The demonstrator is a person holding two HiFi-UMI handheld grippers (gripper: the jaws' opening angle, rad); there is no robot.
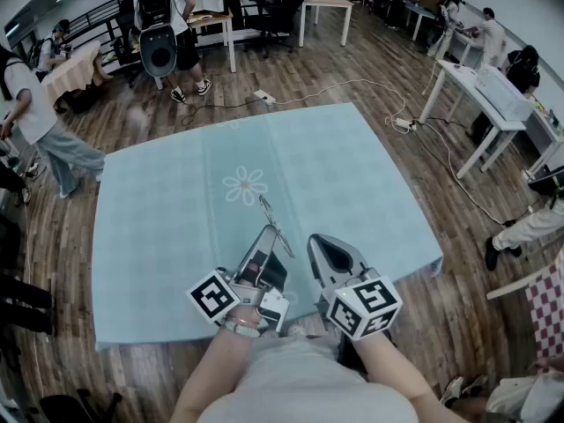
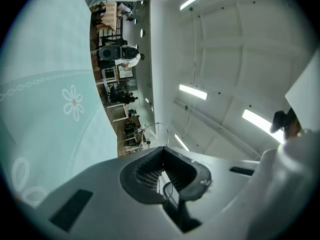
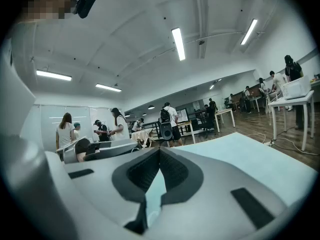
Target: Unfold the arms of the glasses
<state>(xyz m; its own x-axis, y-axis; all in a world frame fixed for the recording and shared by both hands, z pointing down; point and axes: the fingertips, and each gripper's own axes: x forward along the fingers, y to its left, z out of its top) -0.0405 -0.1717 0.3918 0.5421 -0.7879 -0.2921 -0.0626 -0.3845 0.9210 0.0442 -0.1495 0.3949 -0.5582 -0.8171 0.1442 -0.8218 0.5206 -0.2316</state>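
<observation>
The left gripper point(image 1: 266, 236) has its fingers clenched on the glasses point(image 1: 275, 227), a thin wire frame held in the air above the near part of the counter point(image 1: 176, 192), in the lower middle of the head view. In the left gripper view a wire runs down between the closed pads and a lens ring point(image 2: 156, 134) stands just past the fingertips. From the head view, the frame's long axis runs from upper left to lower right, and its lower end falls in the gap between the two grippers. The right gripper point(image 1: 319, 245) sits just right of that end, near but apart from it, fingers clenched on nothing; its own view shows only cloth beyond the tips point(image 3: 160, 150). The right hand is thus the free one and the nearer to the loose end, and it would likely need to part its fingers before catching an arm. Whether either arm is already swung out is too fine to tell.
</observation>
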